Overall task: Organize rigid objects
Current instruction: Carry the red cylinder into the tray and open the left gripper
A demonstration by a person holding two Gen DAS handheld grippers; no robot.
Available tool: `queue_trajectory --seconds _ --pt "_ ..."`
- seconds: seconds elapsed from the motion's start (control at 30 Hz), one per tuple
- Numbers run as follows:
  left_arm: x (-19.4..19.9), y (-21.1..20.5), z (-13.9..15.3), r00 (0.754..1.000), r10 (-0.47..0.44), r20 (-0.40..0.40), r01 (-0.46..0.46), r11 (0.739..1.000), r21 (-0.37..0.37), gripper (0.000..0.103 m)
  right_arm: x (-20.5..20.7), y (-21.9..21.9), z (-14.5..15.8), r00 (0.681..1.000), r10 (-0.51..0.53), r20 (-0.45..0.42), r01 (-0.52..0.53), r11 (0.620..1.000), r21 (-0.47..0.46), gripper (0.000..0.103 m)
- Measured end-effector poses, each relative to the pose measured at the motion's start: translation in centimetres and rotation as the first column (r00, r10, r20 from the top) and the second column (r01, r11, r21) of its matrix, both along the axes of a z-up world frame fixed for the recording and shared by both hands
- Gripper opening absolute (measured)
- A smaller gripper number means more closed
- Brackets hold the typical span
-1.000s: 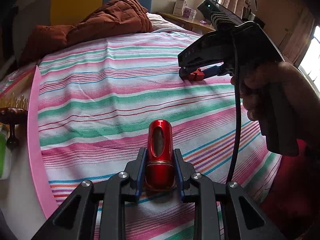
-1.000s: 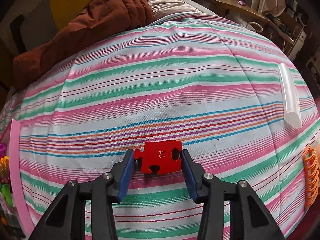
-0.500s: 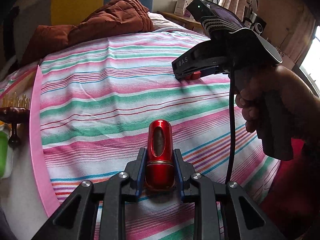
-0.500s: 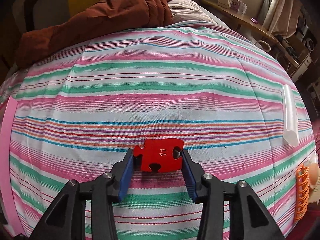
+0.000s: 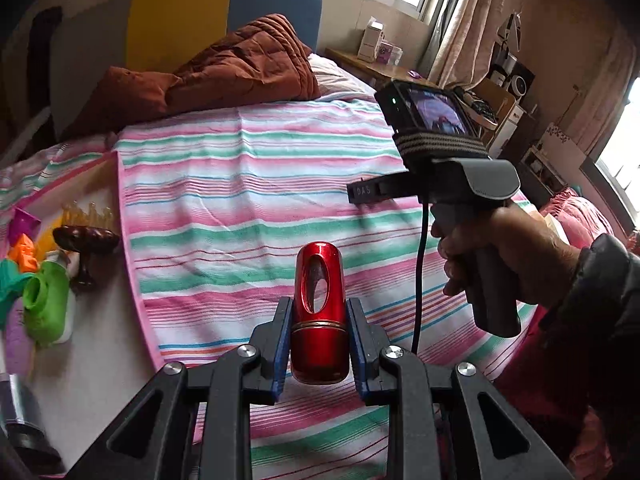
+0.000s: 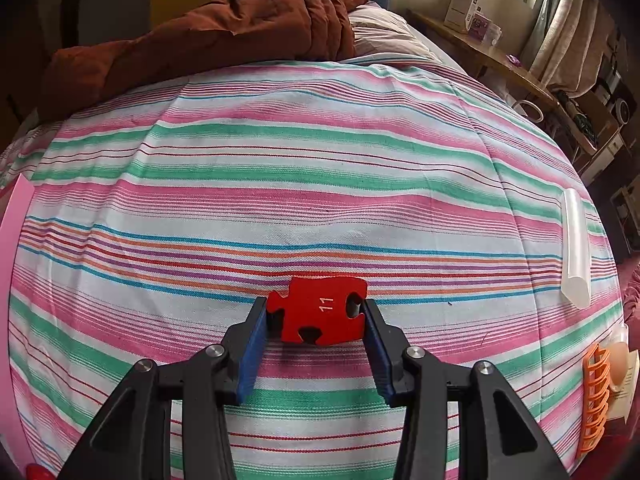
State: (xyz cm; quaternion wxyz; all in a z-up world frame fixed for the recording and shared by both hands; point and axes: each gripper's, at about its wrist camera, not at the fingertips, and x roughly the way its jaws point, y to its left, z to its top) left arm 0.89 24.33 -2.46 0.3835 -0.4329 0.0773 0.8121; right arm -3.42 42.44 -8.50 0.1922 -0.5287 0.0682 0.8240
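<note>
My left gripper [image 5: 319, 312] is shut on a shiny red metal cylinder [image 5: 319, 320] with an oval slot, held upright above the striped cloth [image 5: 248, 184]. My right gripper [image 6: 316, 316] is shut on a red puzzle piece [image 6: 316, 314] marked 11, held above the same striped cloth [image 6: 280, 184]. In the left wrist view the right gripper's body [image 5: 452, 184] and the hand holding it show at the right, higher than the cylinder; its fingertips are hidden there.
A pile of small items lies left of the cloth: a green cup [image 5: 46, 304], a dark wooden stand [image 5: 86, 248], orange and purple pieces [image 5: 24, 240]. A clear tube [image 6: 576, 248] and an orange clip [image 6: 596, 396] lie at the cloth's right edge. A brown quilt [image 6: 208, 32] lies behind.
Both grippers have lifted and pulled back from the cloth with their objects still held. The right gripper rose higher in the left wrist view; the pile at the left came into sight.
</note>
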Motion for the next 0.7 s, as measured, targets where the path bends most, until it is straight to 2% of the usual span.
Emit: queue_trajectory --seconds 0.17,0.43,0.7 --pt "-0.8 -2.5 1.7 0.996 0.076 -0.038 -0.076 0.997 0.0 0.026 0.3 -0.2 0.1 1.0 0.017 -0.002 -0.017 1.0 0.021 0.045" --pt "-2.0 -6.2 2.4 0.981 0.177 -0.083 -0.179 0.984 -0.014 0.026 0.6 -0.4 0.2 0.999 0.043 -0.003 -0.043 0.997 0.063 0.045" --pt "-2.8 -9.6 2.1 0.966 0.249 -0.074 -0.251 0.968 -0.021 0.026 0.6 -0.6 0.2 0.999 0.043 -0.007 -0.043 0.997 0.067 0.045"
